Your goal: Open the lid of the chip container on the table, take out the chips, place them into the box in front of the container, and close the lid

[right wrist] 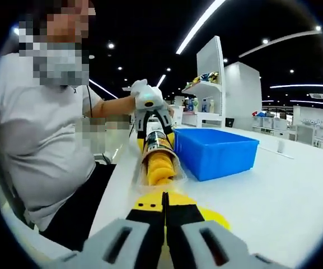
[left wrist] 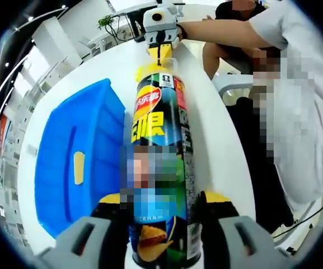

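The left gripper clamps the lower part of the chip can, its yellow-tipped jaws pressed against either side. The can lies lengthwise over the white table, pointing away. At its far end, the right gripper meets the can's mouth. A blue box sits just left of the can. A person sits at right.
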The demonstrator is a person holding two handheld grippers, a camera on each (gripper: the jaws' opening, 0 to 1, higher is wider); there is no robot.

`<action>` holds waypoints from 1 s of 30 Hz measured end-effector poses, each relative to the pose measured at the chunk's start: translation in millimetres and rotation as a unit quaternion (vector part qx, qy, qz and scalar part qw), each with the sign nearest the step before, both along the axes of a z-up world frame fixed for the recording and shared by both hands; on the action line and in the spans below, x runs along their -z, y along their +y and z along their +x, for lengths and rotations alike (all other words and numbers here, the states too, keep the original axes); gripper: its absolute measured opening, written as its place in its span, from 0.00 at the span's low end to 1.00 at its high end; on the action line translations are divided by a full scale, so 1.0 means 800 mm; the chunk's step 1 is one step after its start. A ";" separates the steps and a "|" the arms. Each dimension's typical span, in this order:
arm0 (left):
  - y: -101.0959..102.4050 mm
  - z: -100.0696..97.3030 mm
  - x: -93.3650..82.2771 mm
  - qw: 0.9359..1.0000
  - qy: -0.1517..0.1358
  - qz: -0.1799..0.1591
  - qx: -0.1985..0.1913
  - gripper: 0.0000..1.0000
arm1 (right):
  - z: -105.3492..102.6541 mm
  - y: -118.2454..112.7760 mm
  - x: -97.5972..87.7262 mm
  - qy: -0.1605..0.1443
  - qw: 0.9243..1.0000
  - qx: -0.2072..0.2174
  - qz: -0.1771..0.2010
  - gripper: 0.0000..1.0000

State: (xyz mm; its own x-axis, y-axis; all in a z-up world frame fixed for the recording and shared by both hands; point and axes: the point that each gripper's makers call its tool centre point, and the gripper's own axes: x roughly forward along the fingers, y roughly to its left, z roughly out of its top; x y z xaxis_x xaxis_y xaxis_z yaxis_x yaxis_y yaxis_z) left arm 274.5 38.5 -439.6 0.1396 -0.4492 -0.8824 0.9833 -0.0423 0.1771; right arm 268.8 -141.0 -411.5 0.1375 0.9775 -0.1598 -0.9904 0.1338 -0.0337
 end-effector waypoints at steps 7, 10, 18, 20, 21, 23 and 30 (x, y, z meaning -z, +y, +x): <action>-0.003 -0.007 -0.001 1.000 0.005 -0.003 -0.001 0.51 | 0.002 0.039 0.000 0.008 1.000 -0.022 0.000 0.01; -0.004 -0.009 -0.001 1.000 0.006 -0.005 0.000 0.51 | 0.002 0.055 0.000 0.014 0.999 -0.028 0.003 0.01; -0.007 -0.014 -0.003 1.000 0.009 -0.015 0.001 0.51 | 0.001 0.076 0.000 0.015 0.999 -0.043 0.002 0.01; -0.005 -0.010 -0.003 1.000 0.013 -0.020 -0.001 0.51 | 0.001 0.079 0.001 0.013 0.999 -0.043 -0.003 0.01; -0.006 -0.011 -0.002 1.000 0.014 -0.019 -0.001 0.51 | 0.003 0.080 0.001 0.015 0.999 -0.042 -0.004 0.01; -0.006 -0.013 -0.002 1.000 0.014 -0.018 -0.002 0.51 | 0.002 0.083 0.001 0.016 0.999 -0.041 -0.005 0.01; -0.005 -0.009 -0.001 1.000 0.015 -0.019 -0.002 0.51 | -0.006 0.097 0.007 0.022 0.998 -0.053 -0.024 0.01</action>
